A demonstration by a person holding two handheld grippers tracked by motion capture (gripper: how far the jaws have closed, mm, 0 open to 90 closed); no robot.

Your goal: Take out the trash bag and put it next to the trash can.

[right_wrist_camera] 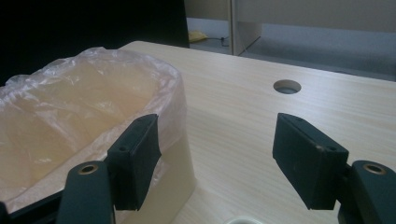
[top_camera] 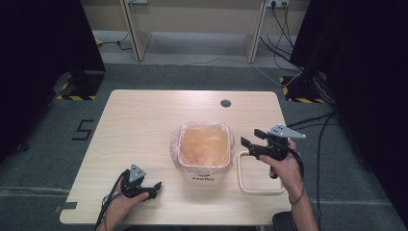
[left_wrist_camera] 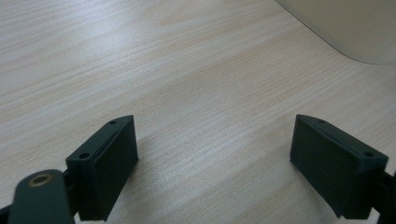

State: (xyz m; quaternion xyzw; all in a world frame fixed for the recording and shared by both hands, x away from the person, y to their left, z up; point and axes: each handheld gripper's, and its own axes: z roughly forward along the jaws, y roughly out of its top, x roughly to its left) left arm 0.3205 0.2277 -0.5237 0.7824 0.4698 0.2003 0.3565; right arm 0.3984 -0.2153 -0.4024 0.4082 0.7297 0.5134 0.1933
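Observation:
A cream bin [top_camera: 202, 174] marked "Hello" stands mid-table, lined with a thin clear plastic bag [top_camera: 202, 143] folded over its rim. To its right a cream rectangular ring [top_camera: 260, 173] lies flat on the wood. My right gripper [top_camera: 251, 140] hovers open just right of the bin's rim, above the ring; in the right gripper view [right_wrist_camera: 215, 156] its jaws stand wide apart beside the bag [right_wrist_camera: 70, 107]. My left gripper [top_camera: 153, 187] rests low on the table at the front left, open and empty; in the left gripper view [left_wrist_camera: 212, 161] the bin's wall [left_wrist_camera: 355, 28] lies ahead.
The light wooden table [top_camera: 139, 120] has a round cable hole [top_camera: 225, 103] at the far middle. Black curtains flank both sides, and cables run over the grey floor at the back right. Bare wood spreads left of the bin.

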